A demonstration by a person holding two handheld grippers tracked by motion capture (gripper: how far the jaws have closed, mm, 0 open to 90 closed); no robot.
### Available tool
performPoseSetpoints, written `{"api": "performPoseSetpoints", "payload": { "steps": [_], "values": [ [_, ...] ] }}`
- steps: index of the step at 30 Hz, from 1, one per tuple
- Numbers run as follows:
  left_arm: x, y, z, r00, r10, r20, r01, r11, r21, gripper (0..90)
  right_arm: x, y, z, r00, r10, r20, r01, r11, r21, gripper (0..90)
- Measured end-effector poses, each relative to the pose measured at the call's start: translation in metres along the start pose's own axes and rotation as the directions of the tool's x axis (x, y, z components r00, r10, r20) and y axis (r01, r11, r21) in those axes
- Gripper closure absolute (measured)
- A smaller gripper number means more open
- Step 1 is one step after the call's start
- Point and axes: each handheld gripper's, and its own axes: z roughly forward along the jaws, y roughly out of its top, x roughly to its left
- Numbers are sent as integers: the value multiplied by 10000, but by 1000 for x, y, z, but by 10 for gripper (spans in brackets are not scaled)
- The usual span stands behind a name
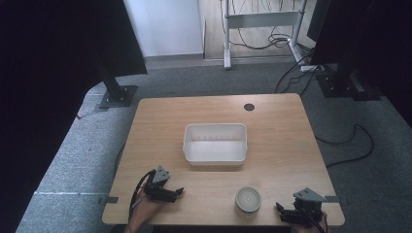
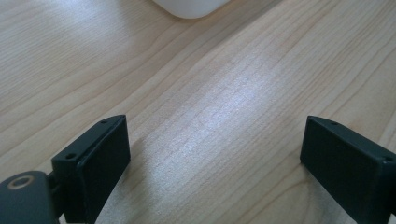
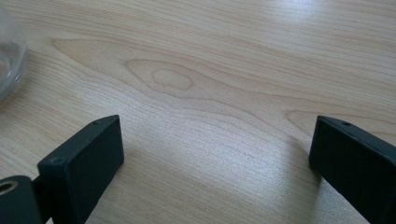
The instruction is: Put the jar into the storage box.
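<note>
On the wooden table (image 1: 160, 121), high view: a white tray (image 1: 215, 144) sits mid-table and a round clear container (image 1: 248, 199) stands near the front edge, between the left gripper (image 1: 177, 192) and the right gripper (image 1: 281, 208), touching neither. Left gripper view: the left gripper (image 2: 215, 154) has its 2 jaws wide apart over bare wood, a tray corner (image 2: 189, 7) ahead. Right gripper view: the right gripper (image 3: 217, 149), jaws likewise apart and empty, has the container's edge (image 3: 9, 51) to its left. Judged stage: approach, before any grasp; next, 1 gripper should swing toward the container and straddle it.

No readable text, labels or numbers anywhere.
</note>
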Motion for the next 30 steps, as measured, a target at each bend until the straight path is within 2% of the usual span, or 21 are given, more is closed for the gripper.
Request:
{"api": "performPoseSetpoints", "payload": {
  "steps": [19,30],
  "values": [
    [-14,10,-11,9991,200,378,-184,9989,-421,83,0,0,0,10000,-40,-34,40,10000,1,28],
    [-28,18,-17,9966,412,712,-358,9965,-756,82,0,0,0,10000,-42,-34,42,10000,-2,28]
  ]
}}
